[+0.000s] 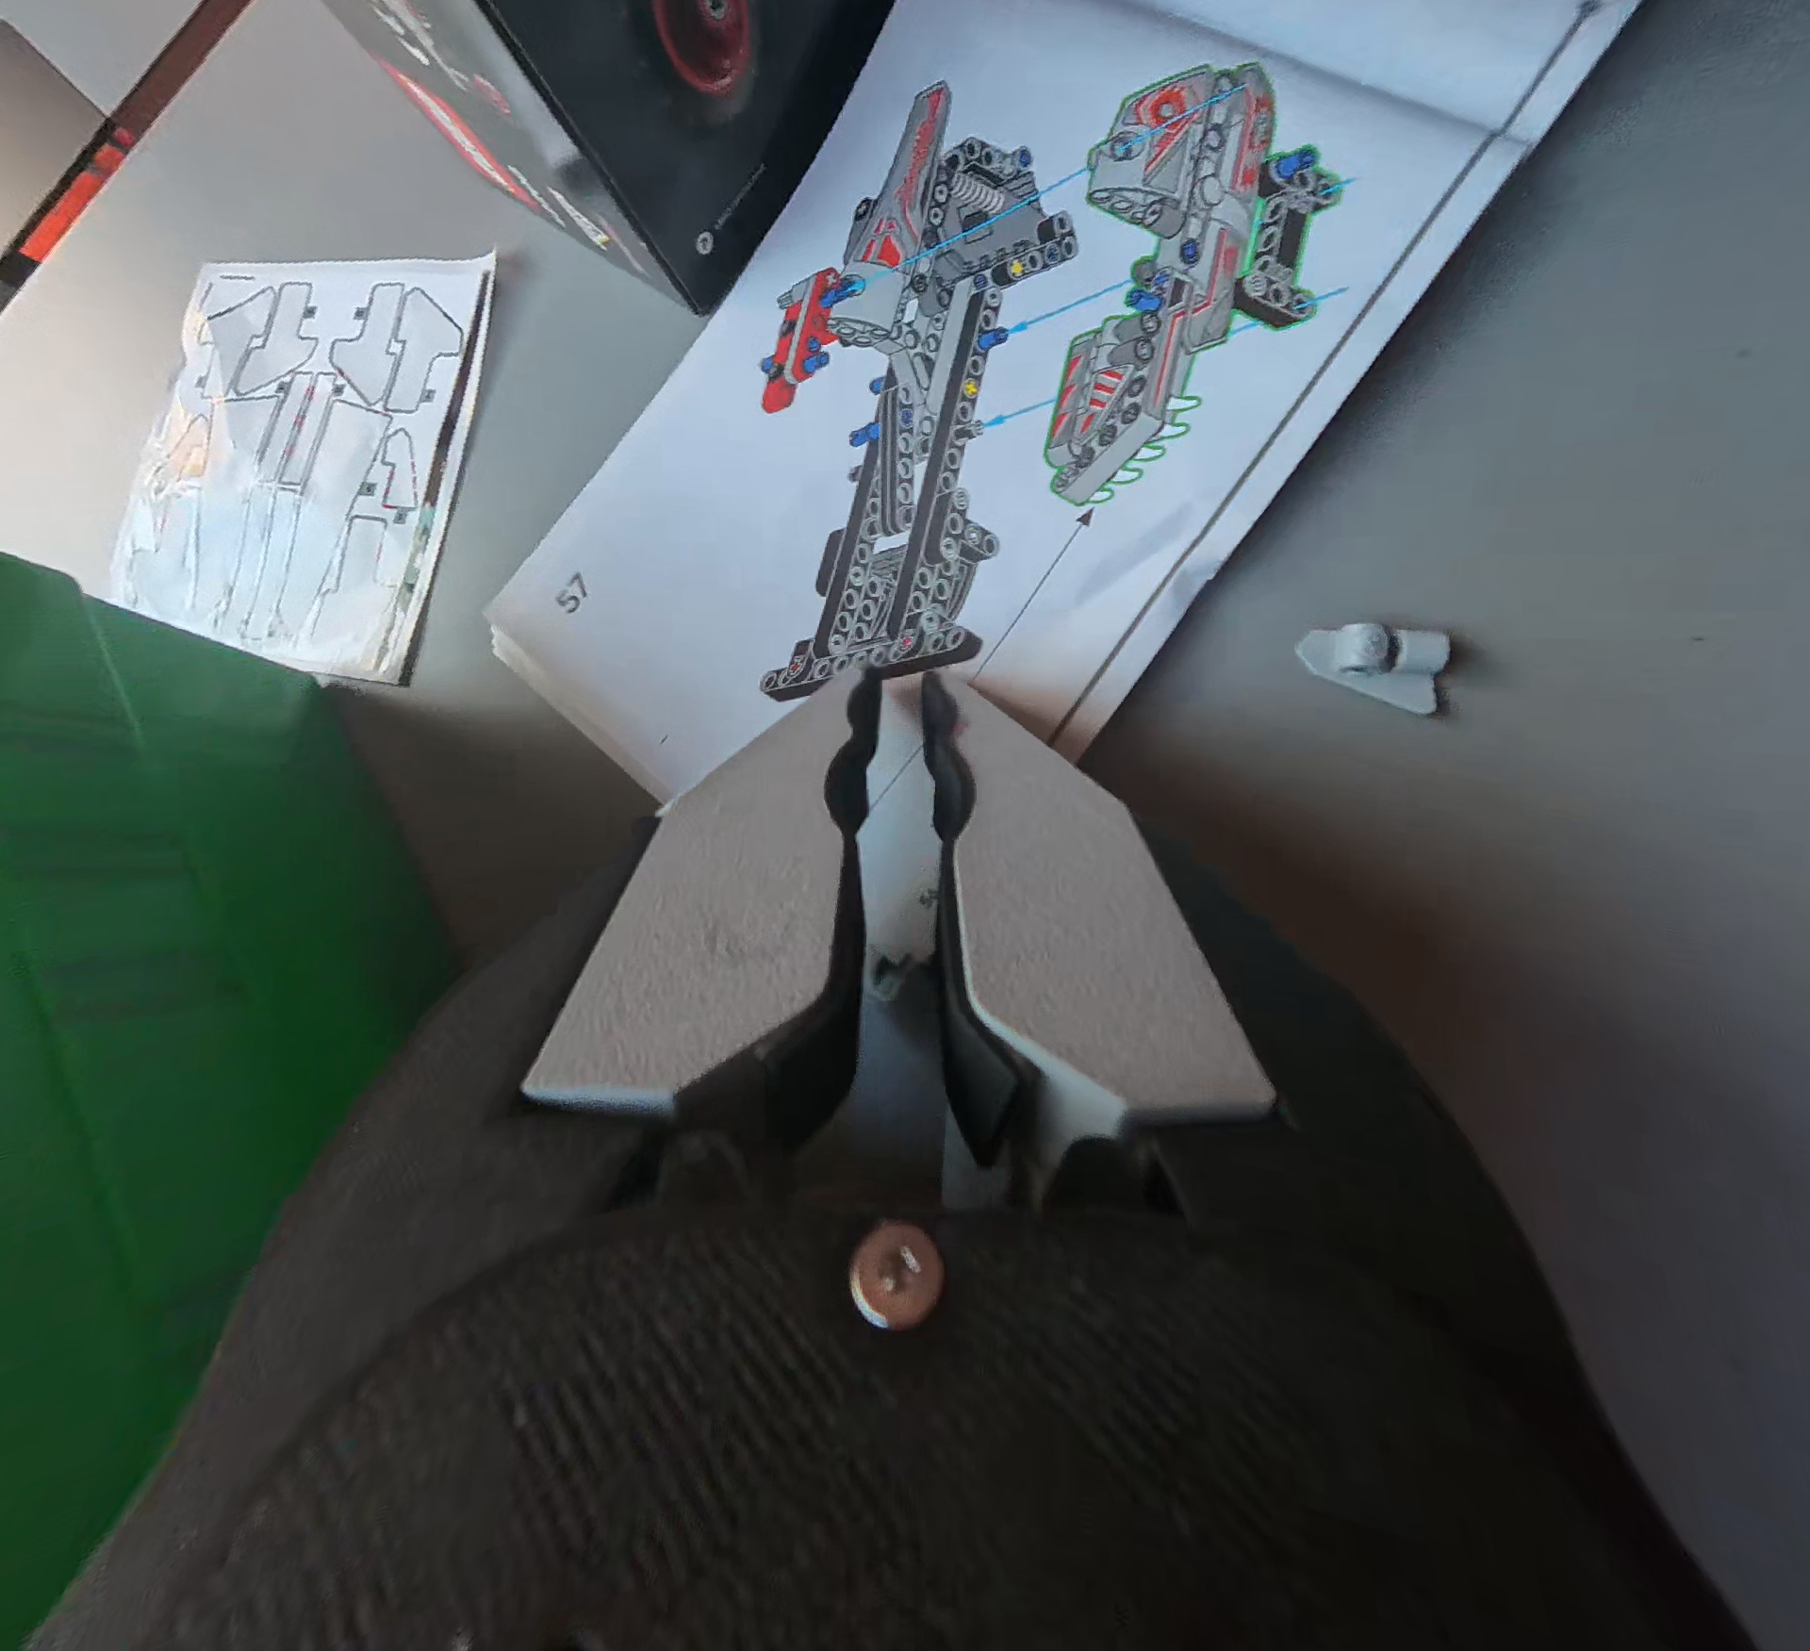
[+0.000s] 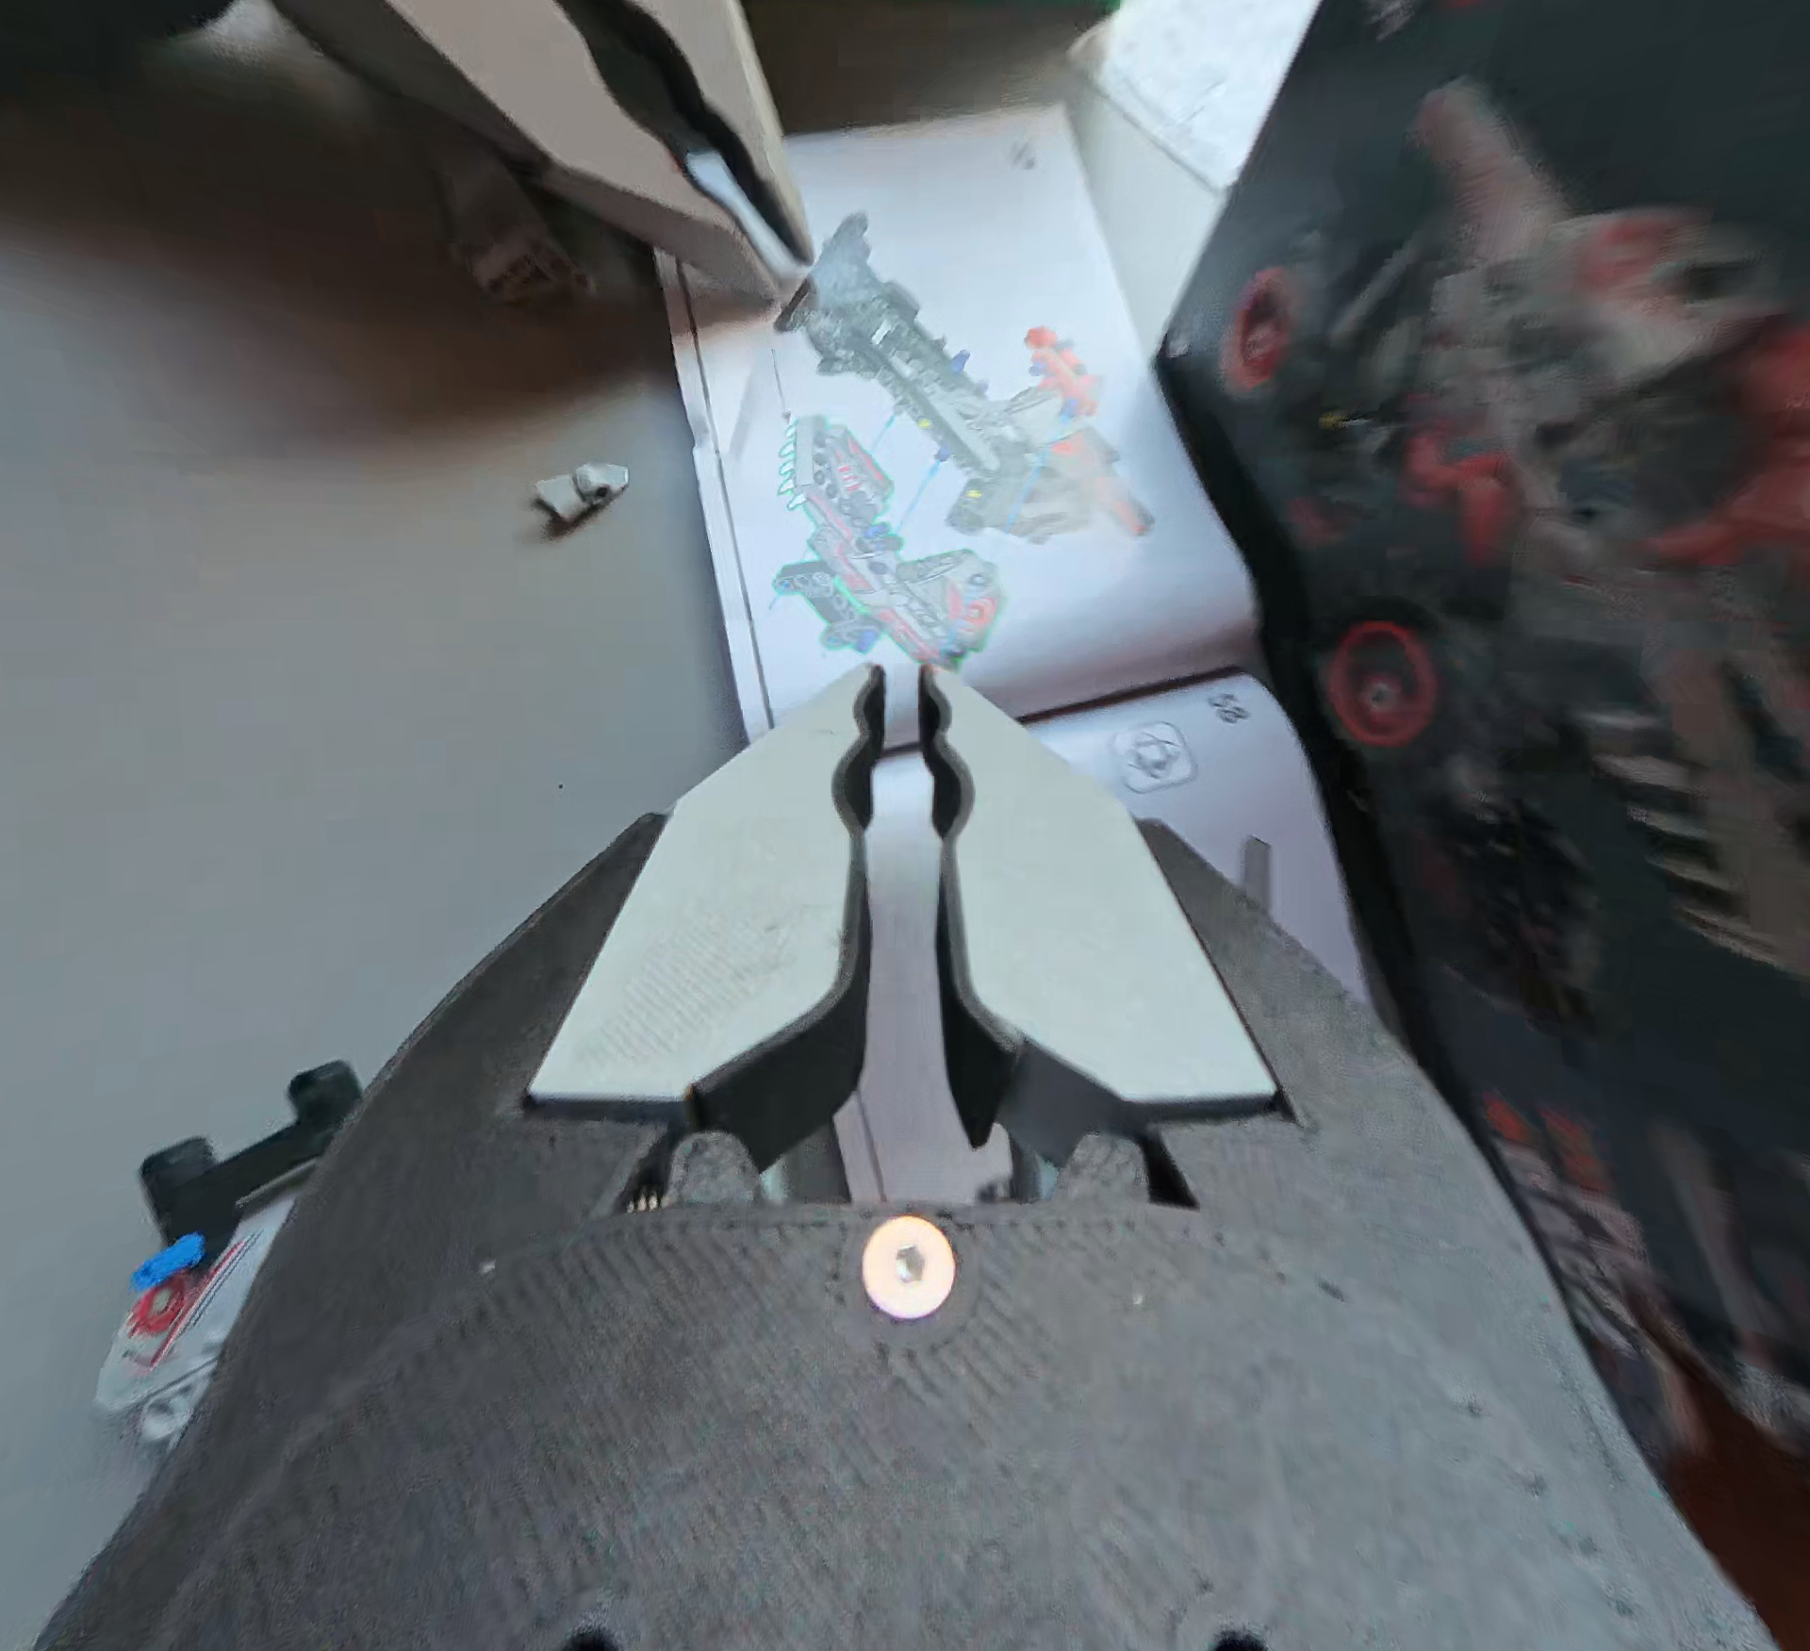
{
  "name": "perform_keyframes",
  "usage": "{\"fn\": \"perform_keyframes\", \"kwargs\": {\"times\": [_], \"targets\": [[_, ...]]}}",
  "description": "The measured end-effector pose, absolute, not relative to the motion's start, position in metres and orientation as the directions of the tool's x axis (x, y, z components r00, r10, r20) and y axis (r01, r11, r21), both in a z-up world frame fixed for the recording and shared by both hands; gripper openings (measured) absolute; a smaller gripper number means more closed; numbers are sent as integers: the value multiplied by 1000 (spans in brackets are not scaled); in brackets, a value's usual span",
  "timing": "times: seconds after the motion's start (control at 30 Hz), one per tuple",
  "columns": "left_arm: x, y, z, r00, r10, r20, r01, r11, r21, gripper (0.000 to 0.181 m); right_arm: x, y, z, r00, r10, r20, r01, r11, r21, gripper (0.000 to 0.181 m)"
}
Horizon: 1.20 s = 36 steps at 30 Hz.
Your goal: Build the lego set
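Observation:
The open instruction booklet lies on the grey table, showing a drawing of a grey, red and black model. My left gripper hovers over the booklet's near corner, its jaws nearly together with only a thin gap and nothing between them. My right gripper is over the opposite edge of the booklet, its jaws also nearly together and empty. The left gripper shows at the top of the right wrist view, its tip at the page. A small light grey Lego piece lies loose beside the booklet, also in the right wrist view.
The black set box stands along the booklet's far side, and shows blurred in the right wrist view. A sticker sheet lies to the left, next to a green object. A partly built grey, red and black assembly sits by my right gripper. Left tips to right tips: about 15 cm. It is some 8 cm from my left tips to the small light grey Lego piece. It turns up in the right wrist view as well.

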<state>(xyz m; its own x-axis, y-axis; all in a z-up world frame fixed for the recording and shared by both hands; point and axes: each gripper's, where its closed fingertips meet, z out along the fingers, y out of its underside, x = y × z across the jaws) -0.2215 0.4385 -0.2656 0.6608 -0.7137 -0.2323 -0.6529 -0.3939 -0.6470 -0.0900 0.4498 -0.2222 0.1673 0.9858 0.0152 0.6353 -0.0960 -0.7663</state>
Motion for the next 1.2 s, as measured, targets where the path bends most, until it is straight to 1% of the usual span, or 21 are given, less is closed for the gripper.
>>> {"fn": "perform_keyframes", "kwargs": {"times": [0.03, 0.1, 0.17, 0.23, 0.3, 0.43, 0.57, 0.67, 0.7, 0.73, 0.77, 0.8, 0.83, 0.9, 0.97, 1.07, 1.2], "targets": [[-224, 441, -264, 664, -701, -260, -661, -386, -644, 6, -82, 453, -207, 194, 981, 16, 588, -104, -802, 10], [-224, 443, -259, 663, -692, -287, -664, -366, -652, 6, -64, 453, -184, 234, 972, -4, 496, -123, -860, 15], [-219, 442, -252, 662, -692, -289, -653, -344, -674, 5, -44, 450, -178, 274, 962, -8, 453, -136, -881, 25], [-213, 443, -245, 663, -688, -294, -637, -313, -705, 4, -22, 443, -181, 323, 946, 0, 434, -148, -888, 29], [-209, 444, -240, 662, -684, -306, -630, -286, -722, 4, -5, 428, -184, 356, 934, -24, 418, -183, -890, 38], [-204, 444, -235, 654, -673, -344, -635, -242, -734, 4, 18, 388, -195, 405, 912, -63, 444, -257, -858, 55], [-199, 443, -231, 663, -665, -344, -618, -228, -752, 4, 22, 348, -216, 400, 916, -40, 478, -245, -843, 64], [-197, 442, -225, 666, -655, -357, -610, -202, -766, 1, 21, 333, -226, 367, 930, -2, 486, -194, -852, 63], [-198, 443, -223, 668, -646, -369, -611, -193, -768, 0, 23, 331, -227, 351, 935, 54, 500, -138, -855, 60], [-199, 443, -221, 670, -638, -379, -611, -184, -770, 0, 25, 331, -226, 328, 934, 146, 507, -43, -861, 53], [-200, 443, -219, 674, -632, -382, -607, -179, -774, 0, 29, 332, -223, 321, 915, 243, 496, 56, -867, 42], [-201, 444, -217, 681, -625, -381, -600, -178, -780, 0, 32, 333, -218, 331, 893, 305, 473, 122, -873, 31], [-203, 445, -214, 692, -615, -376, -587, -176, -791, 0, 34, 333, -214, 339, 887, 313, 446, 141, -884, 28], [-207, 446, -208, 718, -601, -350, -548, -178, -817, 0, 36, 337, -211, 352, 900, 256, 409, 98, -907, 32], [-209, 448, -197, 748, -587, -311, -488, -167, -857, 0, 39, 346, -215, 374, 901, 218, 410, 51, -911, 38], [-217, 451, -179, 794, -544, -272, -403, -135, -905, 0, 43, 355, -211, 402, 891, 213, 384, 48, -922, 36], [-226, 454, -165, 833, -501, -236, -339, -124, -933, 0, 51, 368, -202, 441, 870, 223, 341, 67, -938, 31]]}}
